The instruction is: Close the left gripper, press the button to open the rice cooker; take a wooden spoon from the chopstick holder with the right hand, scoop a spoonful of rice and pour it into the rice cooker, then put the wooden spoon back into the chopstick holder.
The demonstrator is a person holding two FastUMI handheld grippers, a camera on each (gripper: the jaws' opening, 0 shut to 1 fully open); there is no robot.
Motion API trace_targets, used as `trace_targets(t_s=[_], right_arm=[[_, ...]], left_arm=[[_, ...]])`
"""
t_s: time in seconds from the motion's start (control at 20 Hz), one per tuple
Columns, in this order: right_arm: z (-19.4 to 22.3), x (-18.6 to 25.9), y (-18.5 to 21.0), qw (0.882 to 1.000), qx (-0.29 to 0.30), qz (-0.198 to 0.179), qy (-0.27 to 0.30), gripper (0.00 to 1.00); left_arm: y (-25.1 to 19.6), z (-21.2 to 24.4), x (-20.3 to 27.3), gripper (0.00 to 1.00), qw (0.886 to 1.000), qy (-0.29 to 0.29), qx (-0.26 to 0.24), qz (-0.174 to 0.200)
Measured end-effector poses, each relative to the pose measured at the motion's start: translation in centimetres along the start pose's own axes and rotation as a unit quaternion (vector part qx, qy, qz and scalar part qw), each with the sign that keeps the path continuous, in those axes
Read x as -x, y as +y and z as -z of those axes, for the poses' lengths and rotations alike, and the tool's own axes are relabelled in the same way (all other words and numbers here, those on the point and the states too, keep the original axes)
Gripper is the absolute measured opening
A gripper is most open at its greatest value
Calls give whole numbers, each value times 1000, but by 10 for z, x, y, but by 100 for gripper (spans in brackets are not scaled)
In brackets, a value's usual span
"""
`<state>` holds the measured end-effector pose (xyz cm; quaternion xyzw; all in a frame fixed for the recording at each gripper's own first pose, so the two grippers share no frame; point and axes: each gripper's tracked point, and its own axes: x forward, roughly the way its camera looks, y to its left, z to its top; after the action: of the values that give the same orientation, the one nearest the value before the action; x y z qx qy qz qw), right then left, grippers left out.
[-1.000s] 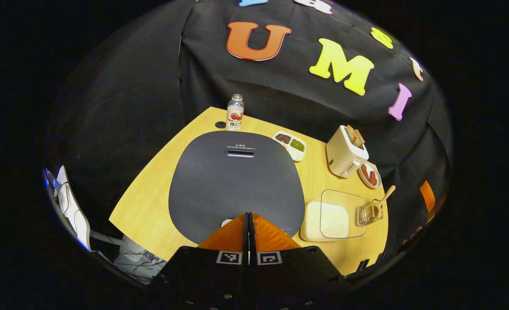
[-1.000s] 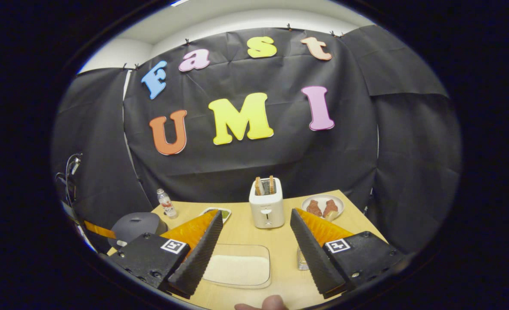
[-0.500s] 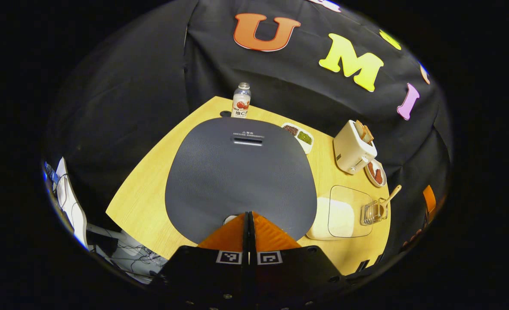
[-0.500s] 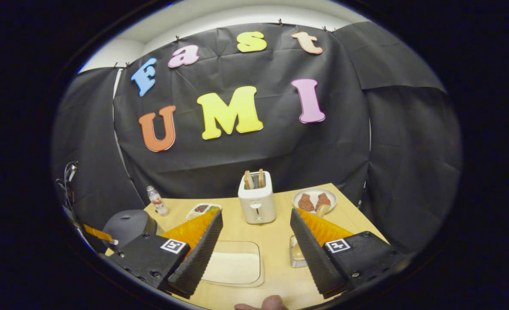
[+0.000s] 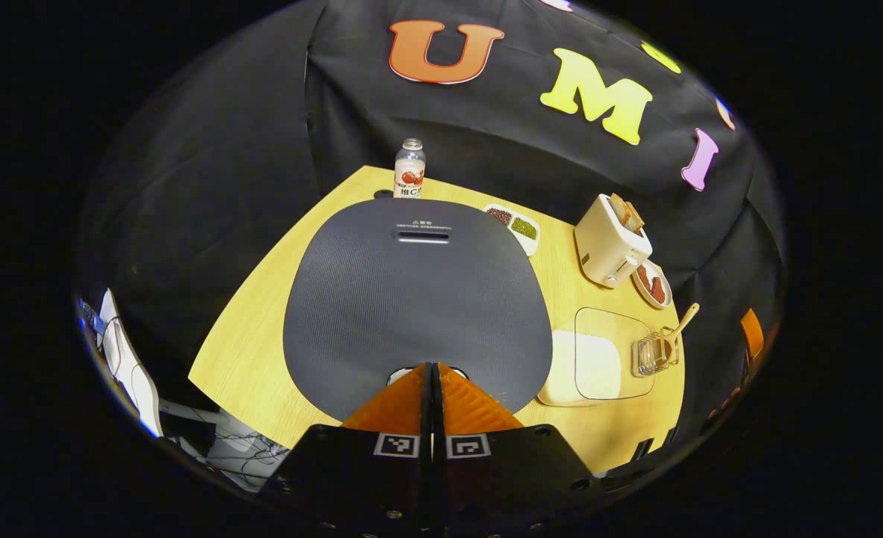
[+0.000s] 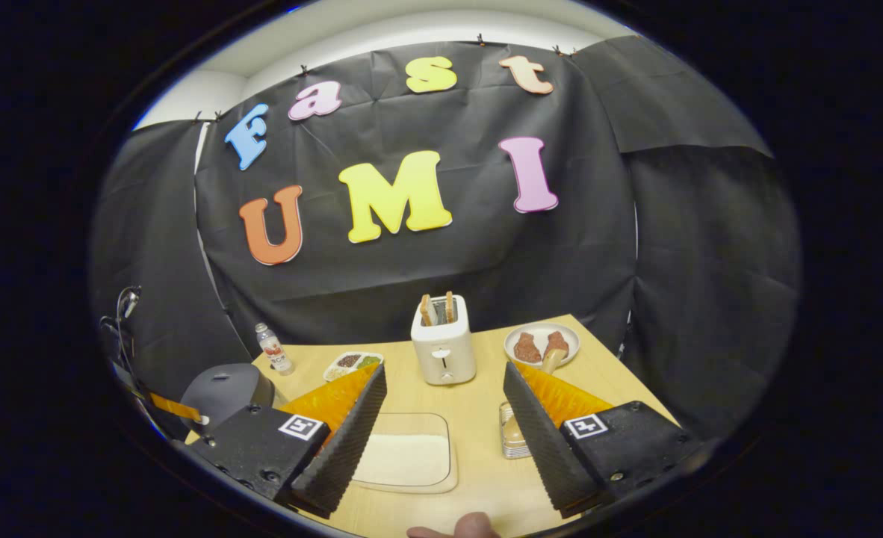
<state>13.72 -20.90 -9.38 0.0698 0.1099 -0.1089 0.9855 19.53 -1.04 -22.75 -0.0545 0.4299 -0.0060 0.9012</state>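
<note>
The rice cooker (image 5: 415,299) sits under my left gripper, its dark grey lid down. My left gripper (image 5: 432,366) is shut with nothing in it, its tips over the pale button (image 5: 394,376) at the lid's near edge; contact cannot be told. The shallow tray of white rice (image 5: 595,366) lies to the cooker's right, and beside it the clear chopstick holder (image 5: 654,353) holds the wooden spoon (image 5: 684,320). My right gripper (image 6: 445,441) is open above the rice tray (image 6: 404,459), with the holder (image 6: 512,437) by its right finger and the spoon handle (image 6: 550,362) rising behind.
A white toaster (image 6: 443,347) with two slices stands at the back. A plate of food (image 6: 542,344) lies right of it. A divided bean dish (image 6: 352,364) and a small bottle (image 6: 272,350) stand left. The cooker (image 6: 225,388) is at the table's left edge.
My left gripper has come down closer to the cooker's lid, staying shut. The right gripper's view has shifted so the chopstick holder shows more between its fingers. The lid stays down.
</note>
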Motion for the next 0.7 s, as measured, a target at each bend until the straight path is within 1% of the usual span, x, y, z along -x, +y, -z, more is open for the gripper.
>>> trace_targets(t_s=[0.1,0.15,0.25,0.35,0.45,0.55,0.65,0.7], right_arm=[[-13,6,-7,1000,13,7,-16,100],[-18,9,-10,999,18,11,-24,100],[-24,14,-17,999,25,19,-34,100],[-27,19,-20,998,35,24,-37,100],[-33,25,-24,998,46,26,-43,100],[-36,29,-24,997,52,26,-48,100],[-36,31,-25,997,58,28,-46,100],[-36,32,-25,997,57,26,-43,100]], left_arm=[[-3,-9,11,0,999,-32,-2,-10],[-4,-17,23,0,998,-59,-7,-12],[-8,-47,41,0,993,-117,-8,-10],[-10,-77,61,1,985,-172,-2,-1],[-9,-106,76,1,976,-217,-7,5],[-7,-128,89,1,967,-253,-16,4],[-13,-142,104,2,959,-282,-29,19],[-17,-144,113,6,955,-294,-38,25]])
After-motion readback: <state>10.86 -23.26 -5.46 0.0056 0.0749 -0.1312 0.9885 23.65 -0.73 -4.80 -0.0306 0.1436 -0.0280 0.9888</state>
